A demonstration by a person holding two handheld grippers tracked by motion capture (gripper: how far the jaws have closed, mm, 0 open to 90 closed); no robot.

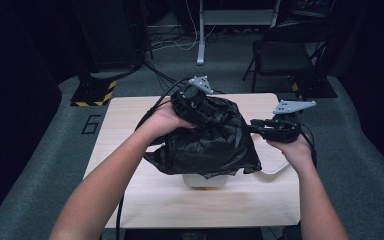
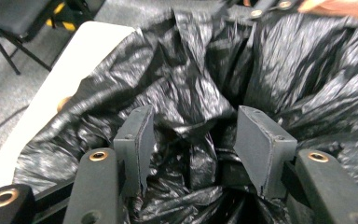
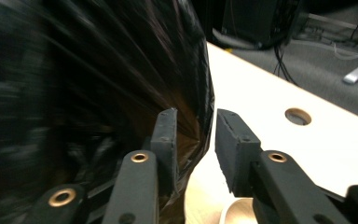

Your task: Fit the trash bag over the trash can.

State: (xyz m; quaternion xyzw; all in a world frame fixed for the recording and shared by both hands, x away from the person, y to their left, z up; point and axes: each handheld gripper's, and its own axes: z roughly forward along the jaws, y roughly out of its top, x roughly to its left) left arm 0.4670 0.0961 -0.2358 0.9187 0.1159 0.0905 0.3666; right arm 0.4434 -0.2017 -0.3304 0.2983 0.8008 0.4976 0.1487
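The pale wooden counter point(image 1: 130, 200) carries everything, and the black plastic bag point(image 1: 207, 142) serves as the landmark: it sits crumpled near the counter's middle, draped over a small white container point(image 1: 205, 181) whose lower edge peeks out from under the bag's near side. Beyond the bag's far side, past the counter's edge, a dark folding chair point(image 1: 280, 50) stands on the grey floor point(image 1: 365, 150). The person's left hand point(image 1: 162, 120) comes in at the bag's upper left and holds the left tongs point(image 1: 202, 117) pushed into the top folds of the bag; in the left gripper view these tongs point(image 2: 193, 140) stand spread partway, with wrinkled bag film bunched between the pads and lying against them, though no firm pinch on it can be made out. The right hand point(image 1: 295, 147) is at the bag's right side, holding the right tongs point(image 1: 257, 126) level and aimed at the bag's right edge. In the right gripper view the right tongs point(image 3: 196, 140) are slightly parted, with the bag's stretched, blurred edge running into the gap along the left pad point(image 3: 165, 140), while the other pad stands clear of the film. A round hole point(image 3: 298, 116) in the counter shows just to the right of the bag's edge there.
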